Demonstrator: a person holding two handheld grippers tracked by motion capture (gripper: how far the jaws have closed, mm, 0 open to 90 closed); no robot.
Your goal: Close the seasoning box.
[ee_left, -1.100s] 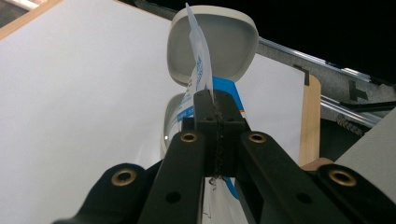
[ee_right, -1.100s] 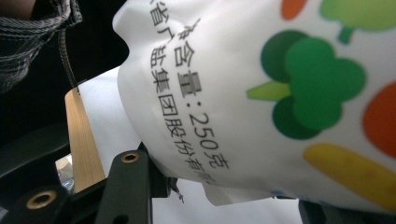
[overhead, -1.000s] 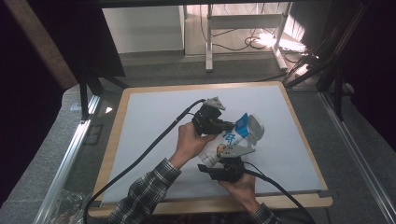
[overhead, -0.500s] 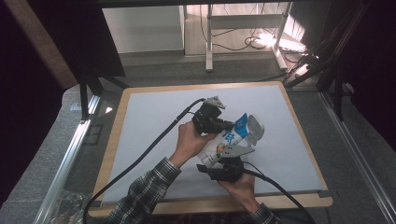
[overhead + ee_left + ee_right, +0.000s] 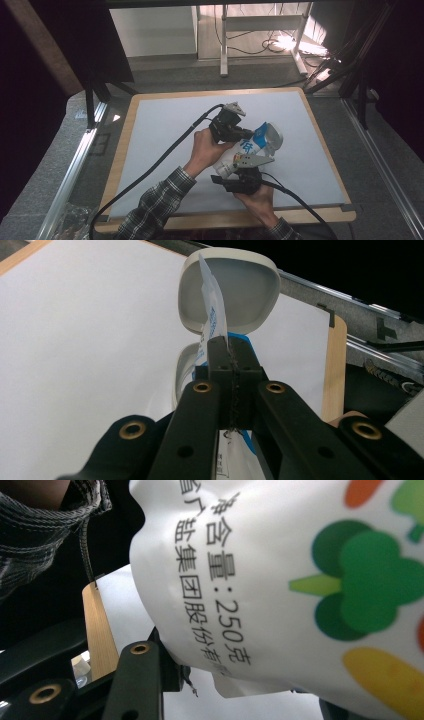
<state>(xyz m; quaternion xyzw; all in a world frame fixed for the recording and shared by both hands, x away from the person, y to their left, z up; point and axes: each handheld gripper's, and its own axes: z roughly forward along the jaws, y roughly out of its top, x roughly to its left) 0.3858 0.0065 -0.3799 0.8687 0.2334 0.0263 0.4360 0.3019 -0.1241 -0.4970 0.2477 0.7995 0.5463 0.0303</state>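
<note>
Over the middle of the white mat point(image 5: 165, 145) on the desk point(image 5: 125, 150), slightly toward its near right side, a white printed pouch point(image 5: 248, 148) is being held up off the surface between both tools. It's a soft plastic bag with blue on it from above, and the right gripper view is showing black Chinese print plus green, yellow and orange cartoon veggies point(image 5: 367, 587).

Left tool point(image 5: 231, 356) is sitting just to the left of the pouch and its jaws are fully pinched together on a thin edge of the pouch point(image 5: 212, 315), basically no gap showing. Beyond that edge a white squarish bowl point(image 5: 230, 287) is sitting, on the far side of the pouch.

Right tool point(image 5: 239, 172) is gripping from the near side, right under the pouch. Its jaws are standing about half apart with the fat body of the pouch bulging between them, so it's clamped on the pouch.

Plaid sleeve point(image 5: 155, 210) is coming in from the desk's near edge.
</note>
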